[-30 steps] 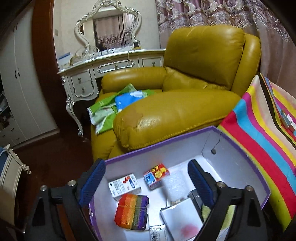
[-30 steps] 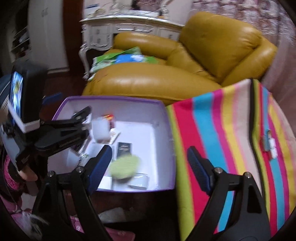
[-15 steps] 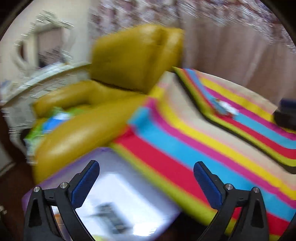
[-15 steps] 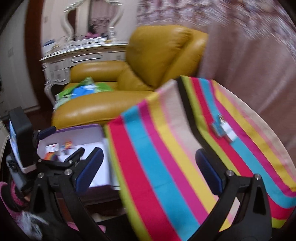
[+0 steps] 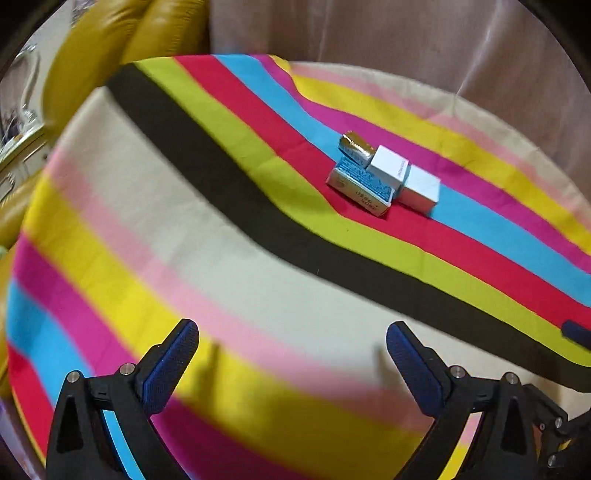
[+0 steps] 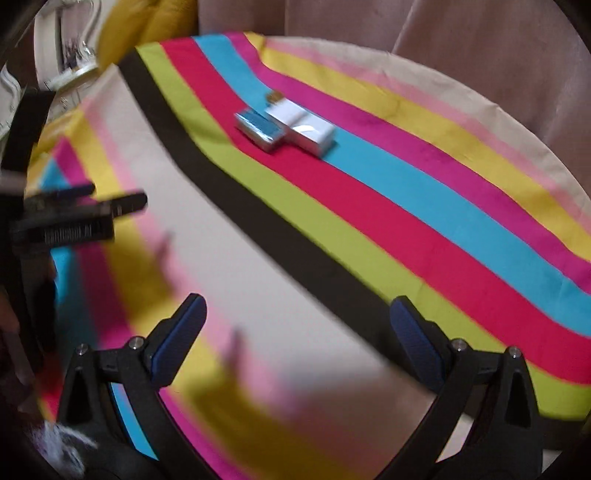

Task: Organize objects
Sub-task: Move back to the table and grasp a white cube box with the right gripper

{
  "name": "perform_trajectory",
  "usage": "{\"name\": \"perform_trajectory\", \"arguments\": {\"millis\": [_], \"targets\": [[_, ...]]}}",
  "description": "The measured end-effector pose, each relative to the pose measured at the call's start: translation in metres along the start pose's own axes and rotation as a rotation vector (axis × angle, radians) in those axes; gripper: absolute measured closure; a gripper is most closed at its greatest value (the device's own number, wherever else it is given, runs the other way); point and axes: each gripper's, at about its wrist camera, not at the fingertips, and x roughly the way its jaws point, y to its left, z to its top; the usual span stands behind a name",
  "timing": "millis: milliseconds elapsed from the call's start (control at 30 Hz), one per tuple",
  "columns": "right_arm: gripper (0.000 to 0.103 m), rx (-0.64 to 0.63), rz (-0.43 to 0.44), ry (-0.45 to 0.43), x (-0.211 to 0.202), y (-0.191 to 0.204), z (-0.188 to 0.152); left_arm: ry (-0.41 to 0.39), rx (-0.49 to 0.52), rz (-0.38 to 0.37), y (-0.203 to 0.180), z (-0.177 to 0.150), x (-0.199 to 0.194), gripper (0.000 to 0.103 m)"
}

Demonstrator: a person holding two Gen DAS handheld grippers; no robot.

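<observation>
A cluster of small objects lies on the striped cloth [image 5: 221, 229]: a blue-topped box [image 5: 360, 186], two white boxes [image 5: 389, 168] [image 5: 421, 188] and a small gold piece [image 5: 354, 147]. The same blue box [image 6: 260, 127] and white boxes [image 6: 301, 123] show in the right wrist view. My left gripper [image 5: 291, 349] is open and empty, above the cloth, well short of the cluster. My right gripper [image 6: 297, 325] is open and empty, also short of it. The left gripper [image 6: 88, 206] shows at the left in the right wrist view.
The multicoloured striped cloth [image 6: 406, 206] covers a surface. A pinkish curtain [image 5: 406, 33] hangs behind it. A yellow leather armchair [image 5: 110, 33] stands at the far left. A white dresser [image 6: 62, 48] is behind at the upper left.
Both grippers have swung right, away from the purple-edged box beside the armchair, and now face the striped cloth with the small boxes. Both stayed open and empty.
</observation>
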Motion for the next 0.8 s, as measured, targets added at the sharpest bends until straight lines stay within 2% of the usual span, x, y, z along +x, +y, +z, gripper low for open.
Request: {"name": "perform_trajectory", "arguments": {"millis": [67,133,467,633,700,733,767,800], "targets": [[0.002,-0.039,-0.016,-0.006,0.021,-0.007,0.013,0.027,0.004,0.016,-0.001,0.004,0.015,0.0],[0.002,-0.061,-0.022,-0.013,0.036,-0.012,0.026,0.094,-0.007,0.001,0.002,0.004,0.03,0.0],[0.002,-0.188,0.011,-0.037,0.14,-0.022,0.121,0.092,0.01,0.009,0.0,0.001,0.032,0.0],[0.003,-0.228,0.046,-0.06,0.16,-0.021,0.147,0.085,-0.003,-0.003,0.001,0.0,0.031,0.0],[0.016,-0.268,0.099,-0.08,0.158,-0.019,0.147,0.086,-0.002,-0.001,0.001,0.0,0.031,0.0],[0.049,-0.282,0.126,-0.08,0.155,-0.019,0.146,0.087,-0.001,-0.001,0.0,0.0,0.031,0.0],[0.055,-0.27,0.15,-0.052,0.15,-0.02,0.143,0.087,0.0,0.002,0.002,0.0,0.029,0.0],[0.055,-0.258,0.161,-0.042,0.144,-0.02,0.139,0.088,0.002,0.003,0.001,-0.001,0.029,0.0]]}}
